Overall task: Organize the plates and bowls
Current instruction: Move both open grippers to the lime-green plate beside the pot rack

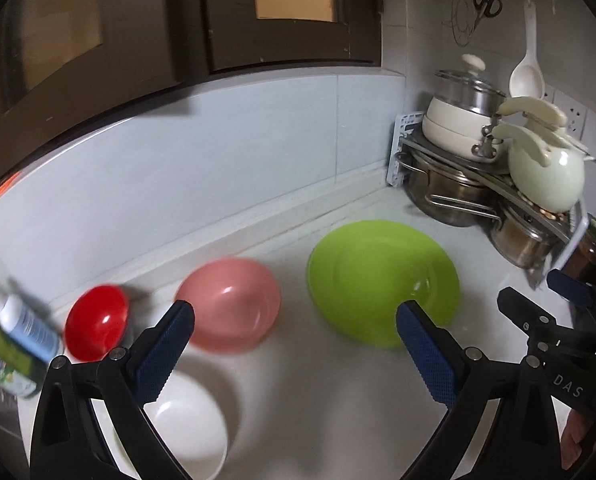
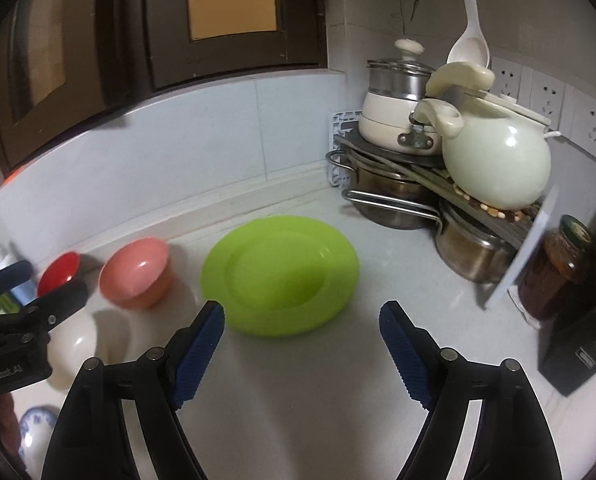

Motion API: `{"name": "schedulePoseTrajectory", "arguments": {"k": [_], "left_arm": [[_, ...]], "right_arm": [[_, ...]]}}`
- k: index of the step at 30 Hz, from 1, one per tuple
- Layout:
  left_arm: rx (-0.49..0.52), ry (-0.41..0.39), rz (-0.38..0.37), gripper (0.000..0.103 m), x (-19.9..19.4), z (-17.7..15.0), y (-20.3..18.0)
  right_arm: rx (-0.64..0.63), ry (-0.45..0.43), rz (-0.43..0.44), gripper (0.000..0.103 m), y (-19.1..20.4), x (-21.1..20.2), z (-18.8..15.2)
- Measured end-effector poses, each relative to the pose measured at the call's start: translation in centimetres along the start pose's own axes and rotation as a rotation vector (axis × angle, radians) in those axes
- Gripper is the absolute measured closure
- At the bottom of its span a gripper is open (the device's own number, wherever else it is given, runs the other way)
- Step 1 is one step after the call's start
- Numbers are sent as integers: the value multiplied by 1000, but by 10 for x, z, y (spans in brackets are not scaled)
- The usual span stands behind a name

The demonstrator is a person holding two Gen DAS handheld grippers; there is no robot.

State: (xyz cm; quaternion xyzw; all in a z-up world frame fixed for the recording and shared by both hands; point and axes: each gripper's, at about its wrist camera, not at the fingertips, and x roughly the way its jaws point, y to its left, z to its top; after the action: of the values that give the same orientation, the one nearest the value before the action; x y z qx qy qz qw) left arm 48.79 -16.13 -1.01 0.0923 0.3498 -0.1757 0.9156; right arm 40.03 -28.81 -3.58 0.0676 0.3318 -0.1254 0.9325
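1. The left gripper [image 1: 294, 316] hangs over the white counter [image 1: 338, 400] with its jaws spread wide and nothing between them; the right gripper [image 2: 302, 318] is likewise parted and empty.
2. A round lime-green plastic plate [image 2: 280, 274] lies flat on the counter, just ahead of the right gripper.
3. Left of it stands a salmon-pink plastic bowl [image 1: 230, 304]; further left a small glossy red bowl [image 1: 96, 322]; nearer, a white bowl [image 1: 194, 424]; all upright and apart.
4. A corner rack of steel pots [image 2: 394, 200] stands behind, carrying a pale green ceramic pot [image 2: 498, 164].
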Motion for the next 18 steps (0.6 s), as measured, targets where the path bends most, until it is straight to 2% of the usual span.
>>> {"name": "schedulePoseTrajectory", "arguments": {"k": [9,18], "left_arm": [[43,59,-22,2,78,33,-31],[60,178,-62,16,157,35,-44]], "right_arm": [[68,43,-37,22,-33,62,30],[116,92,-85,22,-63,125,44]]}}
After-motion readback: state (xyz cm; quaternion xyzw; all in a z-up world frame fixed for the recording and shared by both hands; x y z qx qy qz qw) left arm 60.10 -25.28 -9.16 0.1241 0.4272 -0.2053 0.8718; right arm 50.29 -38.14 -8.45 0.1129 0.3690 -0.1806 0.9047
